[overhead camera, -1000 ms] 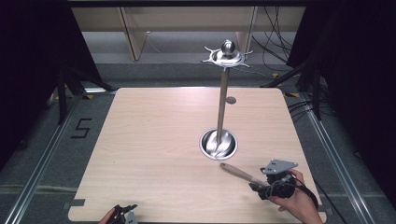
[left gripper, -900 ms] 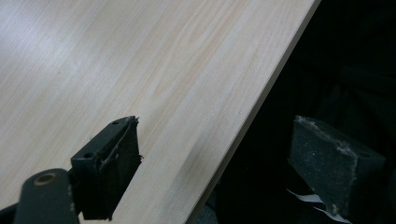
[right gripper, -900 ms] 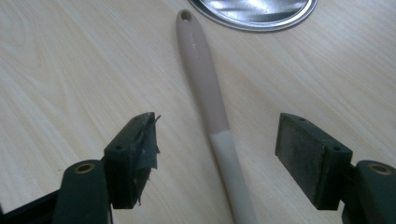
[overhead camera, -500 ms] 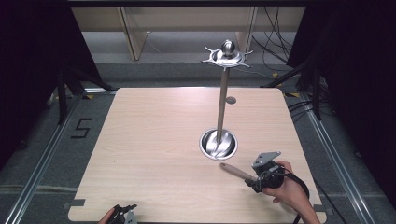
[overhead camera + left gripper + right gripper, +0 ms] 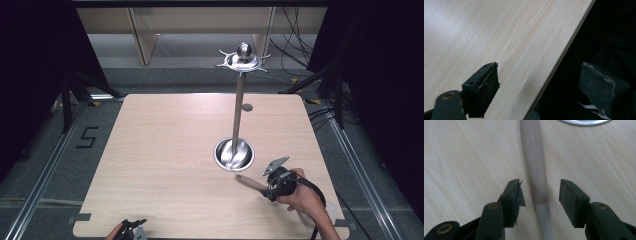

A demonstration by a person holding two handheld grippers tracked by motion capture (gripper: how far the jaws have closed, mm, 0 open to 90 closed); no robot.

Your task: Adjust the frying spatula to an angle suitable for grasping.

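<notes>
Between the right tool's (image 5: 540, 192) spread jaws — brownish, perhaps wooden handle (image 5: 535, 157).

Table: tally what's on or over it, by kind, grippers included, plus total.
Metal stand: 1
Handled utensil: 1, its working end hidden
Grippers: 2, the left gripper and the right gripper
Total: 4

pale wooden table (image 5: 165, 165), grey floor (image 5: 45, 165)
</notes>
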